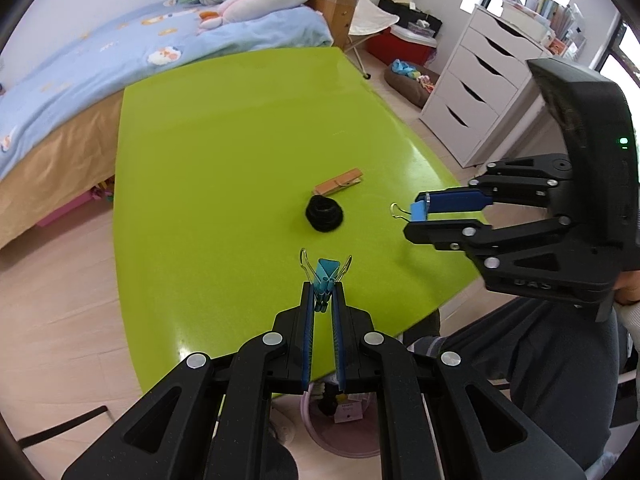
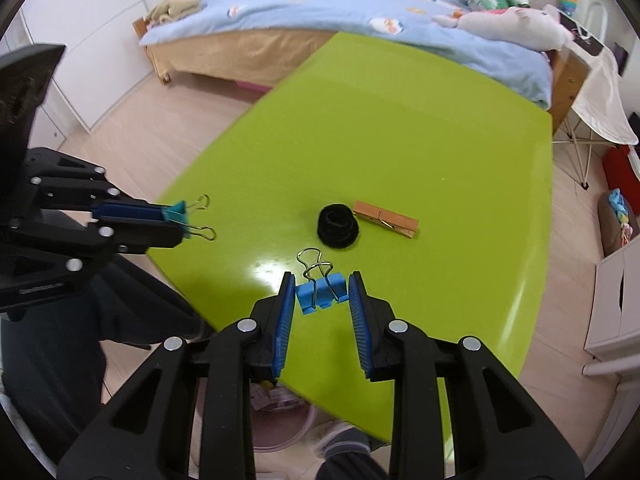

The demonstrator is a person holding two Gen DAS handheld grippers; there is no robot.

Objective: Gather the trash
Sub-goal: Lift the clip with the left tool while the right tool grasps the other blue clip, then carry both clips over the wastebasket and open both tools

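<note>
**Q:** Closest to the left wrist camera, what shows?

**R:** Left gripper point(image 1: 323, 292), jaws pinched on one teal binder clip point(image 1: 326, 270), held above the near edge of the green table point(image 1: 224, 152). One pink bin point(image 1: 344, 428) sits on the floor under that edge.

**Q:** And beyond it?

**R:** One black hair tie bundle point(image 1: 324, 214) and one wooden clothespin point(image 1: 339, 182), near each other on the table. At the right, the right gripper point(image 1: 416, 216) has one blue binder clip point(image 1: 418, 211) between its fingers.

**Q:** Right wrist view, nearest first?

**R:** Right gripper point(image 2: 322, 296): the blue binder clip point(image 2: 320, 292) sits between its pads; the left pad touches it, a small gap shows on the right, so I cannot tell if it is gripped.

**Q:** Counts there?

**R:** Two binder clips in all, the teal binder clip point(image 2: 176, 214) clamped in the left gripper point(image 2: 182, 220); one hair tie bundle point(image 2: 338, 226), one clothespin point(image 2: 386, 219).
</note>
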